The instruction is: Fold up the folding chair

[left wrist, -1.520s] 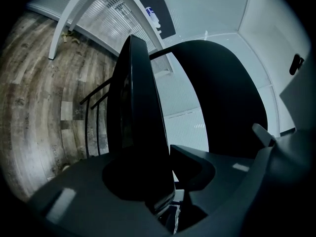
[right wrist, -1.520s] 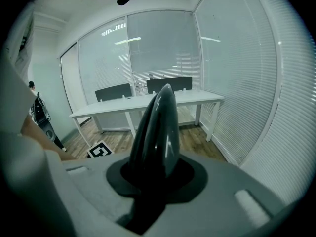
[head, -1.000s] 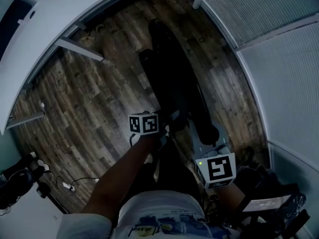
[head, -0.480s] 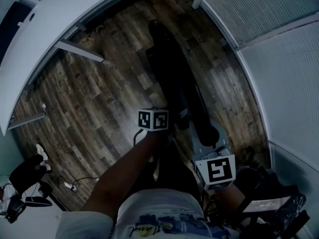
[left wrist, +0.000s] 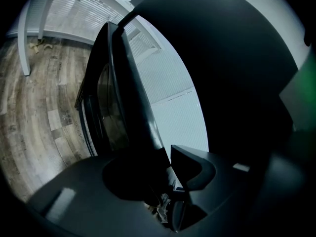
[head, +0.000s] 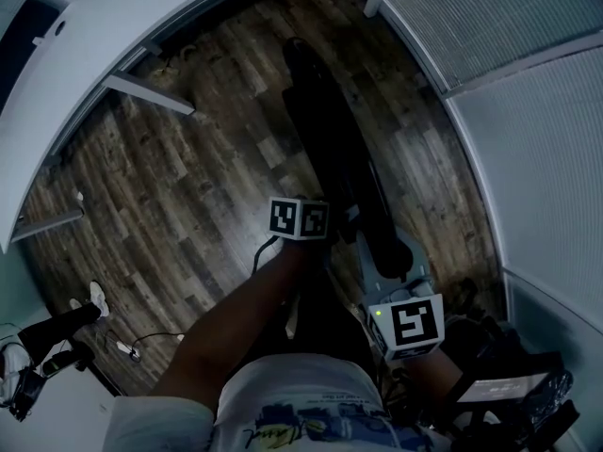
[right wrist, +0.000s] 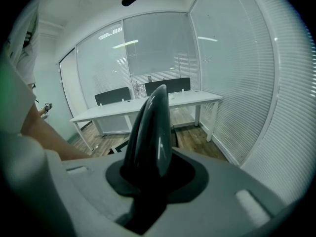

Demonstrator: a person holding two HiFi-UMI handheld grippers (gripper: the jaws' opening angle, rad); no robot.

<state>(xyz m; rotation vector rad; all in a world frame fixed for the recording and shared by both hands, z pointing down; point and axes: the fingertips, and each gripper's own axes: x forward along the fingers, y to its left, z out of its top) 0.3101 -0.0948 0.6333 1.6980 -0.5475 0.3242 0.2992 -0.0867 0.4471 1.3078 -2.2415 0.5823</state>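
Wood floor (head: 188,177) carries the black folding chair (head: 330,139), which stands close to the floor's right edge, along the wall of white blinds (head: 537,158). From the head view the chair is a long, narrow dark shape, its panels lying close together. The left gripper (left wrist: 165,169) sits at the chair's near end on its left side. Its jaws are closed on a dark edge of the frame, which runs up and away between them. The right gripper (right wrist: 148,181) is just beside it at the chair's near end. Its jaws are clamped around a glossy, rounded black part of the chair that rises between them. A white table (head: 94,45) curves along the floor's far left edge, well apart from the chair.
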